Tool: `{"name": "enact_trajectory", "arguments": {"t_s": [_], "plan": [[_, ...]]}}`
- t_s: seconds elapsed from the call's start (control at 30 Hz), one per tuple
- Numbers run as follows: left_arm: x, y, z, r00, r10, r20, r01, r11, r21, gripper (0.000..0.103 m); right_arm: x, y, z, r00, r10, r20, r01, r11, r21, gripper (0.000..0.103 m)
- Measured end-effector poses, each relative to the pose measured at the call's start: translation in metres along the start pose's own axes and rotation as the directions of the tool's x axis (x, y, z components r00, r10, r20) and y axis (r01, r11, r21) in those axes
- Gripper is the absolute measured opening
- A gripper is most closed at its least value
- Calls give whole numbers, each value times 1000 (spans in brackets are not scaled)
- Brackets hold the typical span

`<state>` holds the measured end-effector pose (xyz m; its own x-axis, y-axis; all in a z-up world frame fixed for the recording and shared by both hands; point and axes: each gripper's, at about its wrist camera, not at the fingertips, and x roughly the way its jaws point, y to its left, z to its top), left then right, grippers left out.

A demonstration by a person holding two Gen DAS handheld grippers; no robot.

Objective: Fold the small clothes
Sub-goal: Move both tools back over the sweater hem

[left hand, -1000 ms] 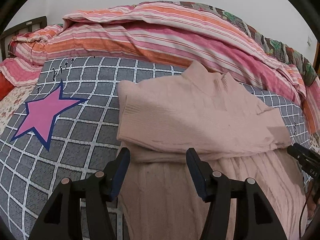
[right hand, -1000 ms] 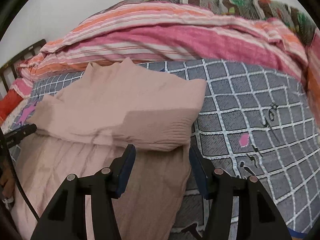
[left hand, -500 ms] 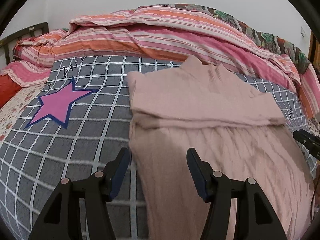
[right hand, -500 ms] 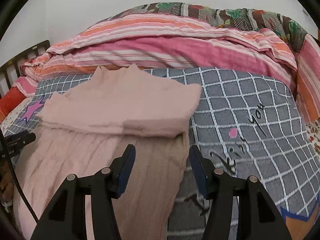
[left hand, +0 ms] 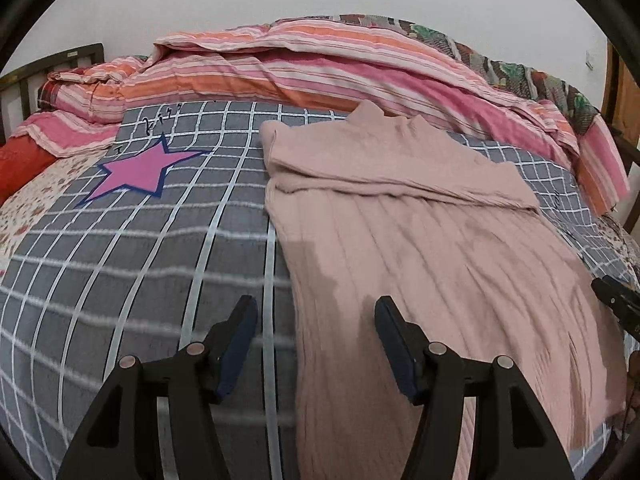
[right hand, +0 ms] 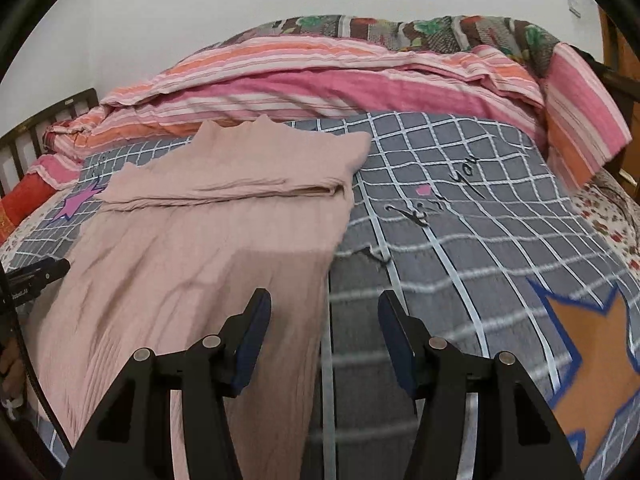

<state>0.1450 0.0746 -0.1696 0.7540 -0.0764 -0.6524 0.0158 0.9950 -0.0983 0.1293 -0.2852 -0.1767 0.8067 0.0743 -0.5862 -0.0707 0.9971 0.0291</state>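
Pink knit garment [left hand: 420, 248] lies flat on the grey checked blanket [left hand: 140, 264], collar end toward the striped duvet [left hand: 320, 68] at the far side. Fabric is a dusty pink rib knit, with ribs running lengthwise down the body. Its upper part carries a folded layer: the sleeves or top section are laid across the chest, forming a straight band with a clean lower edge. The neck shows as two small peaks at the far end. The lower body spreads wide toward you, and the near hem is blurred. In the right wrist view the same garment [right hand: 192, 264] fills the left half, and its right edge runs down between your fingers.

Your left gripper [left hand: 316, 344] hangs over the garment's left edge. Its fingers are apart with nothing between the pads; the left finger is over blanket, the right over knit. I can't tell whether the tips touch the cloth.

Your right gripper [right hand: 324, 344] mirrors that at the garment's right edge. Its fingers are apart and clamp nothing.

The pink star print [left hand: 140, 172] sits on the blanket left of the garment, apart from it. An orange star print [right hand: 600, 360] is at the near right. The right gripper's tip shows at the right edge of the left wrist view.
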Motion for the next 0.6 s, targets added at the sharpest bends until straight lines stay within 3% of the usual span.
{"name": "enact_trajectory", "arguments": {"t_s": [0.23,0.6], "plan": [[-25,9,-28,996,-89,3,89,993,-73,59,-28,-10,-27,999,41,-13,-40,999,36,55],[-61,15,-78,984,-178,-6,176,976,-128,61,-64,-9,-71,977,208,-35,-204,974,99,55]]}}
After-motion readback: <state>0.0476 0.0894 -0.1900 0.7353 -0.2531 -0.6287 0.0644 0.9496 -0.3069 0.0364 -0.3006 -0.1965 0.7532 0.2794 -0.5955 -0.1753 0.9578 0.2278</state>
